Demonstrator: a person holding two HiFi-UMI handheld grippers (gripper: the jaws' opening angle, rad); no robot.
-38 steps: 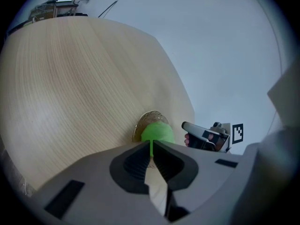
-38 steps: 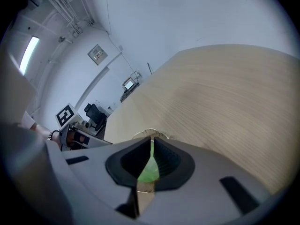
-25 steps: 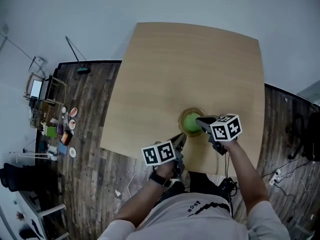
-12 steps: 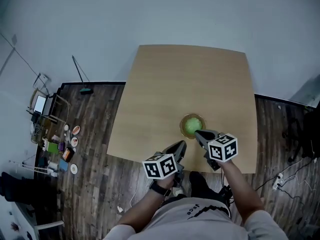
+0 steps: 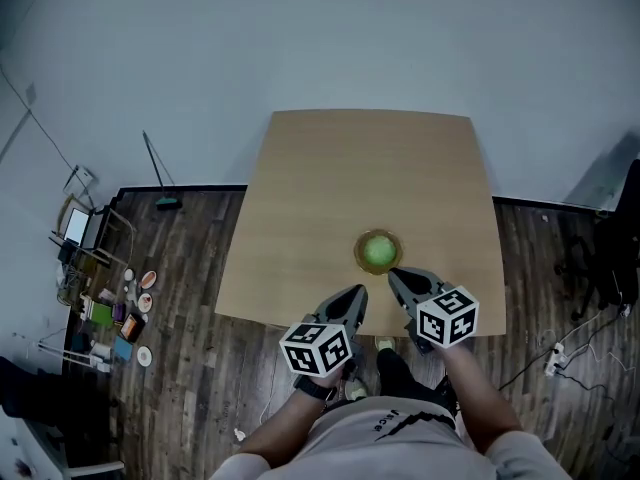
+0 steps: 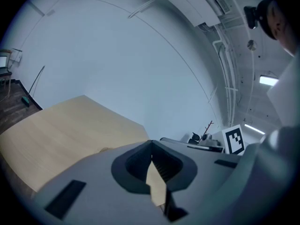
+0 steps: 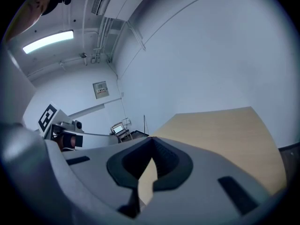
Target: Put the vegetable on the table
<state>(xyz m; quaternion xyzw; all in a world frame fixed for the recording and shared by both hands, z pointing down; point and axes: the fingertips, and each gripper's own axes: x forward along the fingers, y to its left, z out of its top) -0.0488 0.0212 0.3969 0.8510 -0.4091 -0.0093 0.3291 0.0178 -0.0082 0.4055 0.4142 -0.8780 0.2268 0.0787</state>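
Observation:
A round green vegetable lies in a shallow brown bowl on the light wooden table, close to its near edge. My right gripper hangs just in front of the bowl, its tip a little short of the rim, shut with nothing in it. My left gripper hovers over the table's near edge, left of the bowl, also shut and empty. In the left gripper view the jaws meet at the tip, with the tabletop beyond. The right gripper view shows the right gripper closed likewise; neither shows the vegetable.
Dark plank floor surrounds the table. Small items and dishes lie on the floor at the left beside a rack, with a broom near the wall. Cables and a dark chair are at the right.
Both grippers have drawn back from the bowl toward the table's near edge. The right gripper, earlier beside the vegetable, now sits short of the bowl. The head view has pulled back.

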